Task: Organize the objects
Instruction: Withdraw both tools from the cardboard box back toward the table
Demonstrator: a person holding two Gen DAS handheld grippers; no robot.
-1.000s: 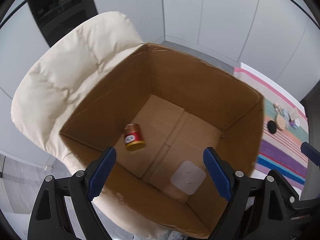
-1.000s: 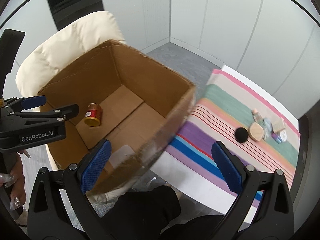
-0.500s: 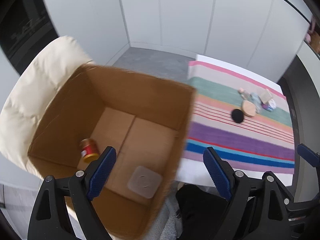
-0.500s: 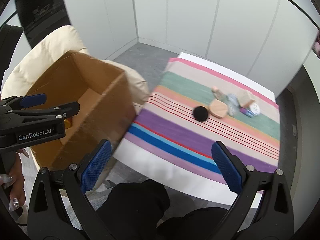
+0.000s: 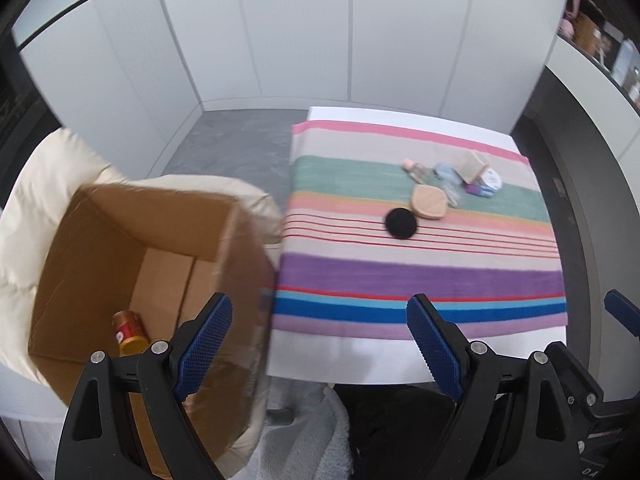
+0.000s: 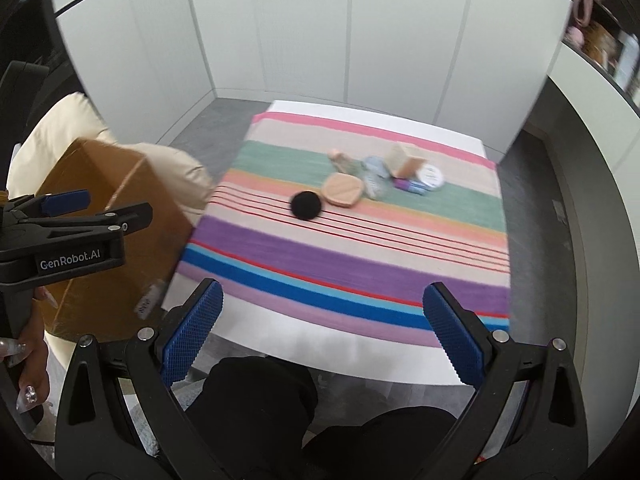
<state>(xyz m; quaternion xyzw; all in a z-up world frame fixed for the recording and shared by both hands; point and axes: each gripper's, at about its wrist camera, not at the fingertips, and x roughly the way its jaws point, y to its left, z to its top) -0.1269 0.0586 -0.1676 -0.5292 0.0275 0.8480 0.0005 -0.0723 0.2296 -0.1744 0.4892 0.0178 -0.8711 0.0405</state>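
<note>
A cardboard box sits on a cream padded chair at the left, with a red jar with a gold lid lying inside. On the striped cloth of the table lie a black round pad, a peach compact, a small bottle, a tan box and a white round tin. My left gripper hangs open and empty over the table's near left edge. My right gripper is open and empty above the near edge; the box is at its left.
White wall panels stand behind the table. Grey floor lies between chair and wall. A person's dark-clothed legs are below the grippers, and a hand holds the left gripper's handle. Shelves are at the far right.
Both grippers have swung right, from over the box to the striped table's near edge. The box has slid to the left of both views. Both stay open and empty.
</note>
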